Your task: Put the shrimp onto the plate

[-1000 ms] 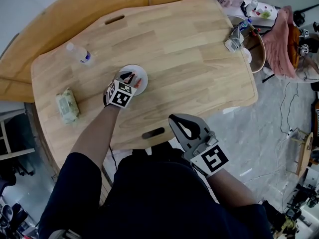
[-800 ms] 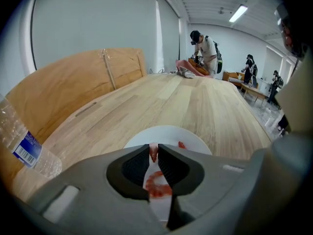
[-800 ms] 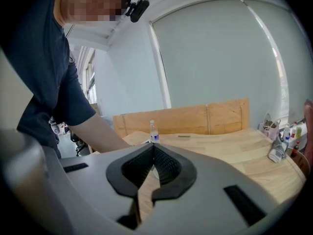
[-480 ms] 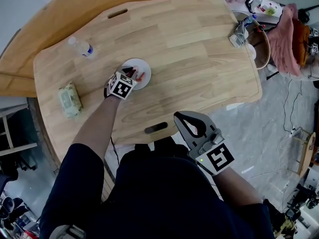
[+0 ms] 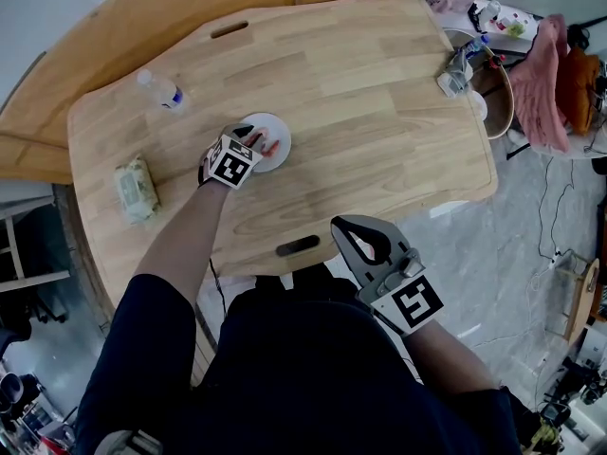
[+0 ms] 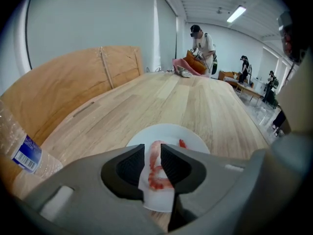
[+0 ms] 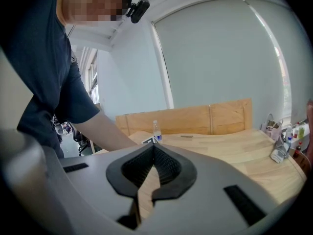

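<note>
Left tongs (image 5: 248,138) have backed off a touch since a second ago and now sit at the near-left rim of the white plate (image 5: 277,126), tips a little apart, gripping nothing. Shrimp (image 6: 155,173) lies on the plate just past the tips, showing through the gap. It's curled, and its length runs roughly away from the tongs along that gap. Water bottle (image 5: 161,89) and pack of wipes (image 5: 136,189) sit left on the surface (image 5: 379,112), well apart from the plate. Right tongs (image 5: 334,224) hang closed and empty off the near edge.
</note>
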Motion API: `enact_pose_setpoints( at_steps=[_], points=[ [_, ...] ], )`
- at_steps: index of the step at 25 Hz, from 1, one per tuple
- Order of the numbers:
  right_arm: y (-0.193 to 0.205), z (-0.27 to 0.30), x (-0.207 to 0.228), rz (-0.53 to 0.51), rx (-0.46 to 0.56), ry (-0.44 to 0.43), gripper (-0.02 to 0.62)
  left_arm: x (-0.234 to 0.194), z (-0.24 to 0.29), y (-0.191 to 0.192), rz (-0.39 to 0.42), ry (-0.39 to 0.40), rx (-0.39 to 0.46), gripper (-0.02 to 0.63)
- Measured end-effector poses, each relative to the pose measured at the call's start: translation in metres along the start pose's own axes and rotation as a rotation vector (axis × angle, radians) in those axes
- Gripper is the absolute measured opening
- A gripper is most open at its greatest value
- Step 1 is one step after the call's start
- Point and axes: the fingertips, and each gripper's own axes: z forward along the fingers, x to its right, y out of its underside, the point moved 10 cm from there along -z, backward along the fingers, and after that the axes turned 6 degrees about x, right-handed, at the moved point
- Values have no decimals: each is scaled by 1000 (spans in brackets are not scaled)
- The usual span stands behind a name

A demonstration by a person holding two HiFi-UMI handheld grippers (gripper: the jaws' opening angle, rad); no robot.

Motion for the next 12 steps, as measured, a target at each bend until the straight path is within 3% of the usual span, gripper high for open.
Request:
enact_pose_setpoints(
  at_steps=[12],
  points=[
    [-3, 13, -25, 13, 24, 21, 9, 42, -121, -35, -78, -14, 320, 89]
  ],
)
